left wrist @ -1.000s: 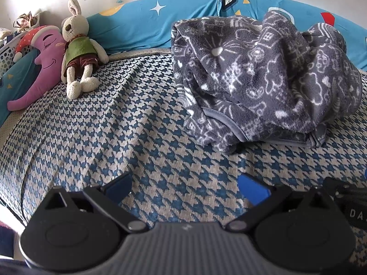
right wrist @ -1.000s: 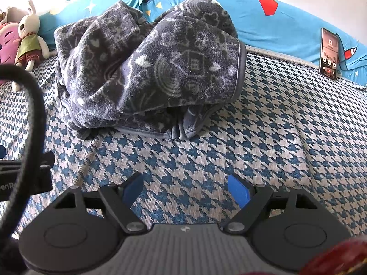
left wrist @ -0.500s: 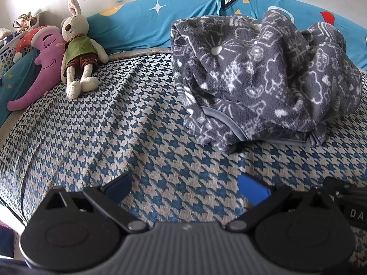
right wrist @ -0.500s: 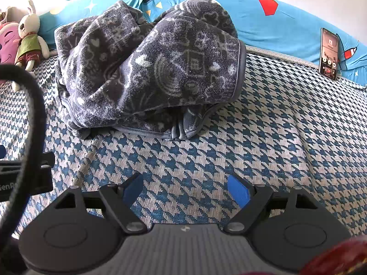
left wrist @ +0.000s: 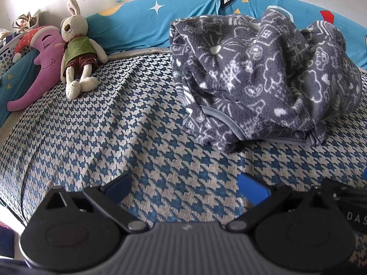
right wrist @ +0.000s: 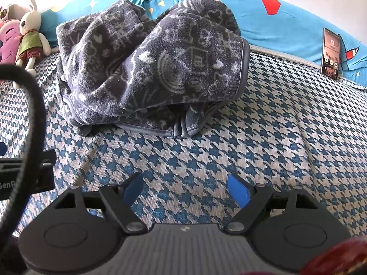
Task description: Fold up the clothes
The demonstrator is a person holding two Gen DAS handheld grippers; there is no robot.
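A dark grey fleece garment [left wrist: 259, 78] with white doodle patterns lies crumpled in a heap on the houndstooth bed cover [left wrist: 110, 123], against the blue bolster. The same garment [right wrist: 151, 68] fills the upper left of the right wrist view, its grey-trimmed hem bunched at the near edge. My left gripper [left wrist: 184, 186] hovers open over bare cover, short of the heap's near left corner. My right gripper [right wrist: 185, 189] is open too, a little in front of the heap's bunched hem. Nothing sits between either pair of blue pads.
A plush rabbit [left wrist: 78, 52] and a purple moon cushion [left wrist: 39, 64] lean at the far left by a white basket [left wrist: 9, 52]. A lit phone [right wrist: 331, 53] stands against the blue bolster [right wrist: 286, 25] at the far right. A black cable [right wrist: 32, 123] loops at left.
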